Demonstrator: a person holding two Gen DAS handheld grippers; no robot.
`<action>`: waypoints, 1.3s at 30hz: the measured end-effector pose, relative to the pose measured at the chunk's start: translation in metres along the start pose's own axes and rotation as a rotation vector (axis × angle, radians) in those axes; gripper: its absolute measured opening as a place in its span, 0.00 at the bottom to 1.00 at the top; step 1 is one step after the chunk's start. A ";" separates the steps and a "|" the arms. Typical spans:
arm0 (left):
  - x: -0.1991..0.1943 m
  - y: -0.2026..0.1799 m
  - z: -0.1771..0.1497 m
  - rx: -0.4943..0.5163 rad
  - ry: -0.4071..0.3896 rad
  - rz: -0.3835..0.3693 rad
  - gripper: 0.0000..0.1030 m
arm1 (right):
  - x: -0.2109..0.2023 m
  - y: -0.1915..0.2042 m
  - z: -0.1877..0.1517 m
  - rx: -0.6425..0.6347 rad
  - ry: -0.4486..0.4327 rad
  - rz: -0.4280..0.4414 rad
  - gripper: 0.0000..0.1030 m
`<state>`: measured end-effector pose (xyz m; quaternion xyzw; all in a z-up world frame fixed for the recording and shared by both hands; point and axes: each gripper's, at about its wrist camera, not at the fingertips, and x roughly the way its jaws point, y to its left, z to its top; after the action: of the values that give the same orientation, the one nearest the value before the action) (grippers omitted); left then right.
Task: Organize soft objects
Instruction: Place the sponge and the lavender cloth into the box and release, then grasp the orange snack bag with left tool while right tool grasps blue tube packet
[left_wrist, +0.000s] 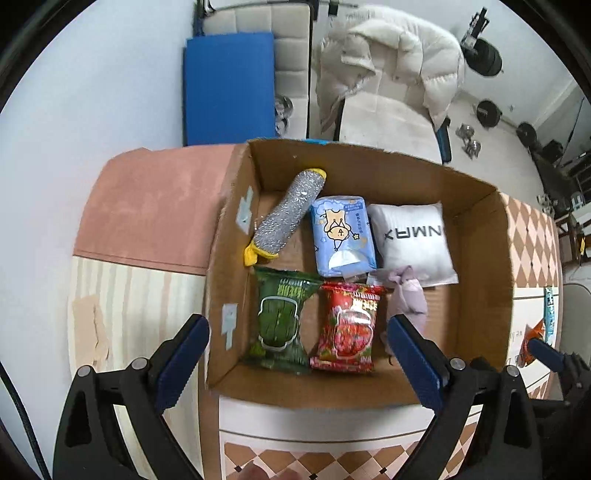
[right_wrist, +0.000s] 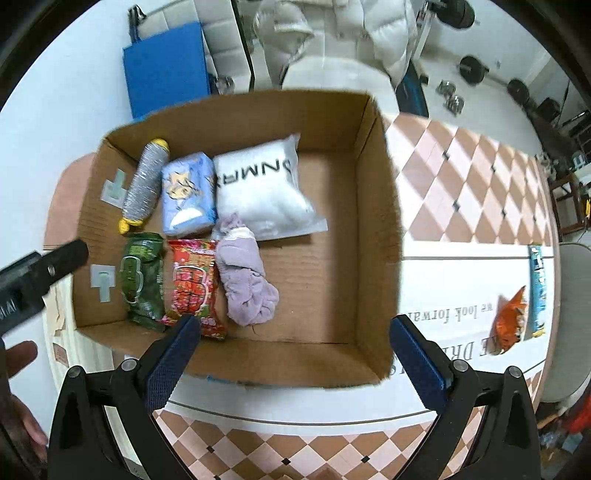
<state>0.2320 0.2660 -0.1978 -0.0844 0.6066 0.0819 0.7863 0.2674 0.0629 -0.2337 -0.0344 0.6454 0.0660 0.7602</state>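
Judging from how things lie, most of the sorting looks done. Six soft things sit in the box (right_wrist: 373, 229), packed toward its left wall in two rows. The far row holds the scrubber (left_wrist: 286, 214) nearest that wall, then the tissue pack (left_wrist: 341, 236), then the white pillow (left_wrist: 412, 243). The near row holds the green packet (left_wrist: 280, 317), the red packet (left_wrist: 349, 328) and the lilac cloth (right_wrist: 245, 277), which touches the pillow's near edge. The right half of the box floor is bare.

Both grippers hang above the box, pointing down at it. The left gripper (left_wrist: 295, 350) stands wide apart with nothing between its pads, over the green and red packets. The right gripper (right_wrist: 291, 354) is likewise spread fully and empty, over the box's near wall.

Left to do, by my reading: an orange packet (right_wrist: 511, 314) and a blue packet (right_wrist: 537, 291) lie outside, side by side near the right edge of the table (right_wrist: 461, 177), well apart from the box.
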 end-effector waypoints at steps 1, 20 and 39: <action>-0.005 0.000 -0.004 0.001 -0.013 0.007 0.96 | -0.008 0.000 -0.003 -0.005 -0.018 -0.001 1.00; -0.082 -0.040 -0.046 0.023 -0.136 0.025 0.99 | -0.086 -0.035 -0.050 0.017 -0.143 0.118 1.00; 0.061 -0.414 -0.064 0.439 0.256 -0.226 0.96 | -0.046 -0.415 -0.095 0.526 -0.031 -0.037 0.97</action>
<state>0.2825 -0.1504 -0.2589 0.0111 0.6910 -0.1511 0.7068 0.2277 -0.3633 -0.2175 0.1536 0.6277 -0.1177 0.7540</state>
